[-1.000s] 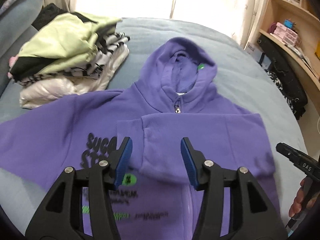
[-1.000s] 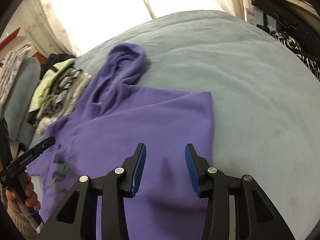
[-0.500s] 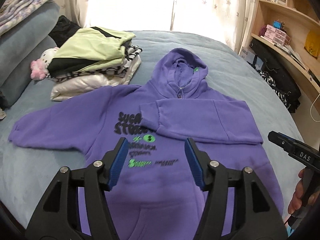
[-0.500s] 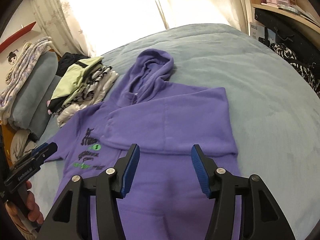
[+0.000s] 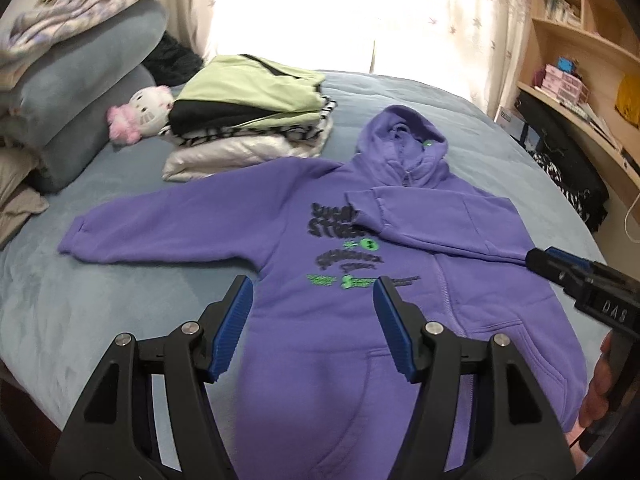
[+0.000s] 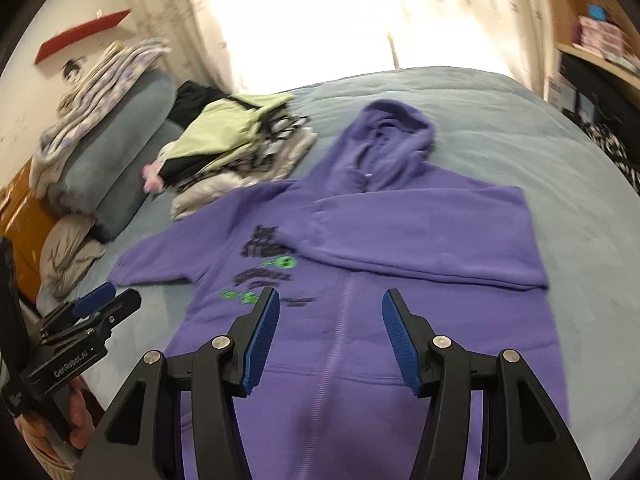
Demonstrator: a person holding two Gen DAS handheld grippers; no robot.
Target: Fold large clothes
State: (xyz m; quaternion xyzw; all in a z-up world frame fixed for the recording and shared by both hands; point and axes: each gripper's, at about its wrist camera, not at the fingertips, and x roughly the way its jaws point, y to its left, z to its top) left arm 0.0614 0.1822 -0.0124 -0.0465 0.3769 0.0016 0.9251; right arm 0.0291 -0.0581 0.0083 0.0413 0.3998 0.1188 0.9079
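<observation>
We see purple hoodie [image 5: 340, 320] flat on bed [image 5: 120, 312], one sleeve folded across chest, our left gripper [image 5: 312, 326] opening with nothing between, right gripper [image 6: 330, 338] spread, empty, both above the hem.

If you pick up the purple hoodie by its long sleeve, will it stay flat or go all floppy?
Probably floppy: the purple hoodie lies limp, one sleeve already draped across its chest. Its thick fleece looks fairly heavy, so the rest would likely sag and drag over the bed.
</observation>
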